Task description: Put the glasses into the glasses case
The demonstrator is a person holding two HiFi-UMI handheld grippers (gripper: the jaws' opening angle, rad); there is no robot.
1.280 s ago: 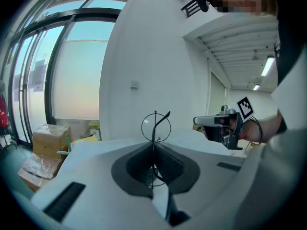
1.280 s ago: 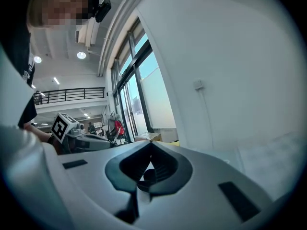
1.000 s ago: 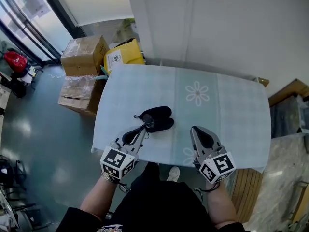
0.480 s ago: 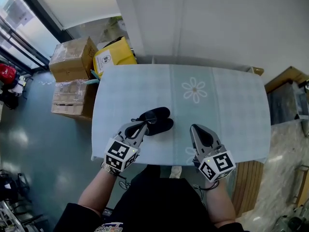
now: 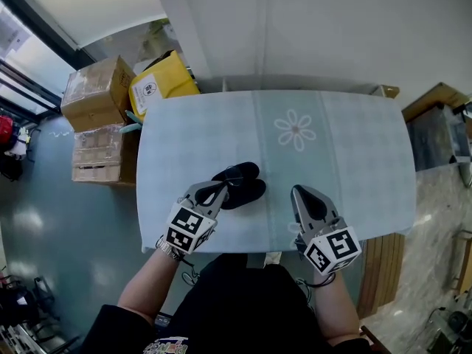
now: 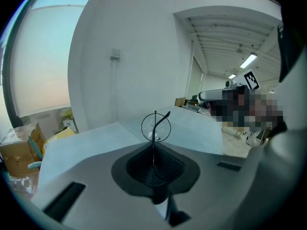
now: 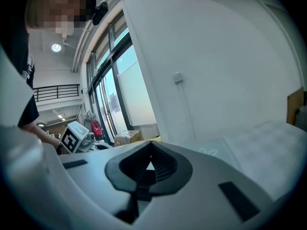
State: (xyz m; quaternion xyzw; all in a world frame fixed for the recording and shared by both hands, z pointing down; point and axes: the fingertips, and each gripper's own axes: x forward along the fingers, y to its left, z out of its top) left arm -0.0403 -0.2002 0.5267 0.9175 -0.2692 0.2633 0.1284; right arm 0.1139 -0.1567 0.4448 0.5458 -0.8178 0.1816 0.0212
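An open black glasses case [image 5: 243, 184] lies on the pale blue table [image 5: 346, 146], left of its middle and toward the near edge. My left gripper [image 5: 220, 191] is shut on thin wire-framed glasses [image 6: 156, 127], and its tips reach the case's near left side. In the left gripper view one round lens stands upright above the closed jaws of my left gripper [image 6: 154, 146]. My right gripper [image 5: 305, 199] hovers over the table's near edge, right of the case. It is shut with nothing in it, as the meeting jaws of my right gripper [image 7: 150, 146] show.
Cardboard boxes [image 5: 94, 94] and a yellow bag [image 5: 158, 87] stand on the floor past the table's left side. A white wall runs behind the table. Wooden furniture [image 5: 434, 103] sits at the right. A flower print [image 5: 295, 129] marks the cloth.
My left gripper has moved a little forward toward the case with the glasses in it. The right gripper has stayed where it was. The head view has shifted.
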